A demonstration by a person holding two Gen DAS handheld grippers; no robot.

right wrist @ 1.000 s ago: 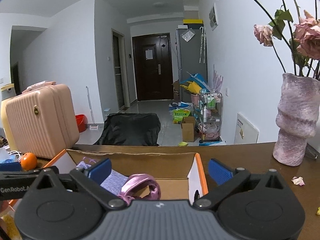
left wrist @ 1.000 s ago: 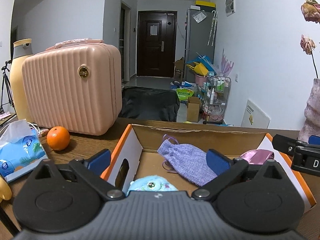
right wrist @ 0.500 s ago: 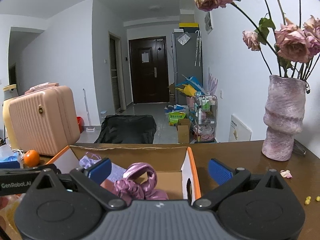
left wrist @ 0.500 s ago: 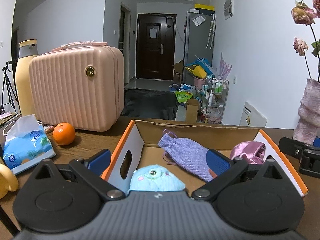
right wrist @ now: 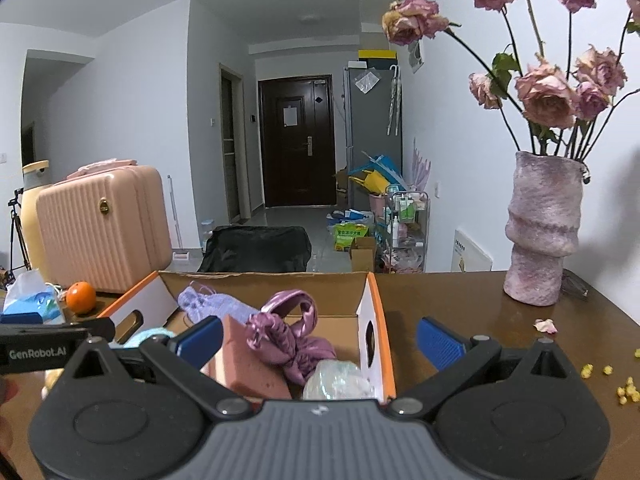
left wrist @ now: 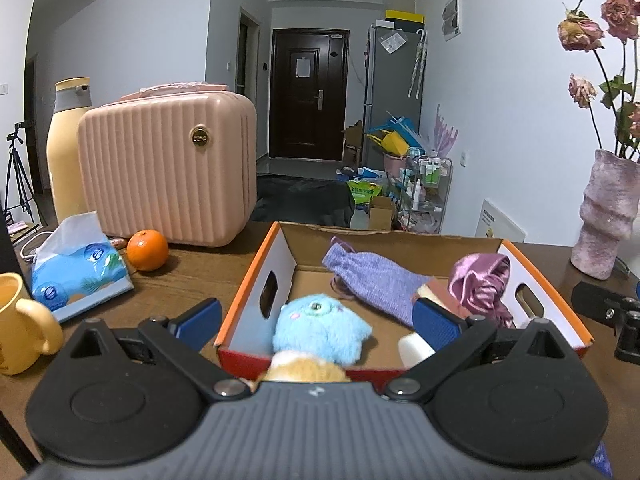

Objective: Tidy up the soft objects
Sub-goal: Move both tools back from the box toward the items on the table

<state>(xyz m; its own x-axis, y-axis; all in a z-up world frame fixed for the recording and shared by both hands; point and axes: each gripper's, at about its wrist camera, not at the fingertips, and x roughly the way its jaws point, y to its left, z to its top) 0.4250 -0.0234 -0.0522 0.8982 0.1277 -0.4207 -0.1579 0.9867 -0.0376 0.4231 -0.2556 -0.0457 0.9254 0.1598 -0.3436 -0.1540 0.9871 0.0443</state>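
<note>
- The box [left wrist: 256,276] sits lower and fuller in both views than a second ago; more of its inside shows, including an orange plush [left wrist: 304,368] at the near wall and a pink sponge block [right wrist: 248,356] that were hidden before.
- Inside the box, the blue plush toy [left wrist: 320,328] lies at the near left, touching the orange plush in front of it.
- The lilac drawstring pouch [left wrist: 372,276] lies across the middle toward the far wall, and the shiny purple scrunchie [left wrist: 480,284] rests by the right wall.
- In the right wrist view the scrunchie lies against the pink sponge block, with a clear crumpled bag [right wrist: 340,380] just beside it at the near right corner.
- The left gripper [left wrist: 316,320] hangs before the near wall, jaws spread wide, gripping nothing; its left pad is outside the box wall.
- The right gripper [right wrist: 320,336] has jaws equally wide and empty, straddling the box's right wall.
- On the surface [left wrist: 192,276] left of the box stand an orange [left wrist: 147,250], a tissue pack [left wrist: 76,276], a yellow mug [left wrist: 20,320] and a pink case [left wrist: 168,172].
- A vase [right wrist: 540,232] of dried roses stands well apart on the right.
</note>
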